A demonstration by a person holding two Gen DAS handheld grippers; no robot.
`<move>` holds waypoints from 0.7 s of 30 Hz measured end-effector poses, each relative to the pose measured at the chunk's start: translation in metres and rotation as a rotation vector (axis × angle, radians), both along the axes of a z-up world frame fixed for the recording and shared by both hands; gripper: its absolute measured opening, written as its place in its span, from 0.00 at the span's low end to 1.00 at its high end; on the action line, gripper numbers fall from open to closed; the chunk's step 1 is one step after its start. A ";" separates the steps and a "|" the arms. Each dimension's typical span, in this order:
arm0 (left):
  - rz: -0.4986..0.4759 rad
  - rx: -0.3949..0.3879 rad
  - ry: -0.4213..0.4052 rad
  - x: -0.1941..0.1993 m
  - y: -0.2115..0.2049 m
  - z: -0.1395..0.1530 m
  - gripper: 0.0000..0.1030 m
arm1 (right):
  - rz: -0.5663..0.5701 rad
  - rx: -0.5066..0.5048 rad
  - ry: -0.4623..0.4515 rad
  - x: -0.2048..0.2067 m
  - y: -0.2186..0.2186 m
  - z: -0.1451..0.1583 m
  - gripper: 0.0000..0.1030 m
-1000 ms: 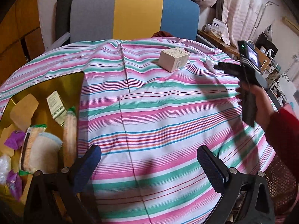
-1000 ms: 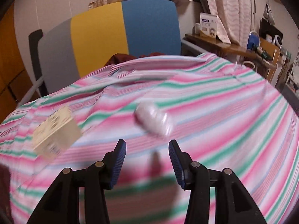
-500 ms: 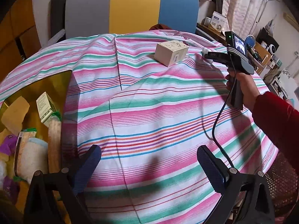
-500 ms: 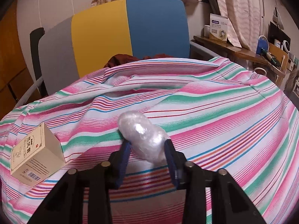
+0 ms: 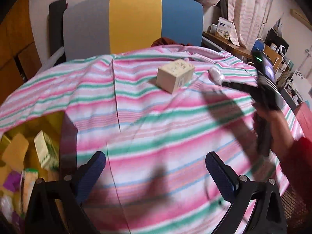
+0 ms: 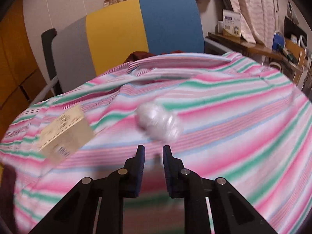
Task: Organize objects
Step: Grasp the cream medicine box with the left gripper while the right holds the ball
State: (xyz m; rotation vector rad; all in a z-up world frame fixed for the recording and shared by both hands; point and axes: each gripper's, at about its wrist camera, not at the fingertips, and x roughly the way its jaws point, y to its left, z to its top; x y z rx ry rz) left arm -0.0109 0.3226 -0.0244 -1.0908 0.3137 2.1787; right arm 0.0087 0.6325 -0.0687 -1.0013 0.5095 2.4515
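Observation:
A beige carton [image 5: 175, 75] [image 6: 64, 134] and a white plastic-wrapped bundle [image 5: 216, 74] [image 6: 158, 124] lie on the pink and green striped cloth [image 5: 156, 126]. My right gripper [image 6: 154, 148] has its jaws drawn narrow with nothing between the pads. The bundle lies just beyond its tips, blurred like the cloth. In the left wrist view the right gripper [image 5: 224, 82] reaches to the bundle's near side, held by a hand [image 5: 276, 128] with a red sleeve. My left gripper [image 5: 154, 158] hangs open over bare cloth, well short of the carton.
A yellow bin [image 5: 48, 120] with several packets sits at the lower left, its rim level with the cloth. A grey, yellow and blue chair back [image 5: 134, 23] stands behind the table. A cluttered wooden shelf [image 5: 234, 46] runs along the right wall.
The right jaws went from wide to closing round the bundle, then narrow; the bundle now lies ahead of the tips. The left gripper drifted toward the carton, staying open.

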 end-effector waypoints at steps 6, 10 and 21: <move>0.010 -0.018 0.041 -0.020 0.015 -0.001 1.00 | 0.008 -0.026 0.001 0.025 -0.023 0.007 0.39; 0.025 -0.018 0.020 -0.025 0.016 -0.004 1.00 | -0.019 0.120 -0.008 -0.003 -0.009 0.024 0.64; 0.023 -0.035 0.013 -0.044 0.026 -0.002 1.00 | -0.002 0.144 -0.061 -0.054 0.022 -0.004 0.42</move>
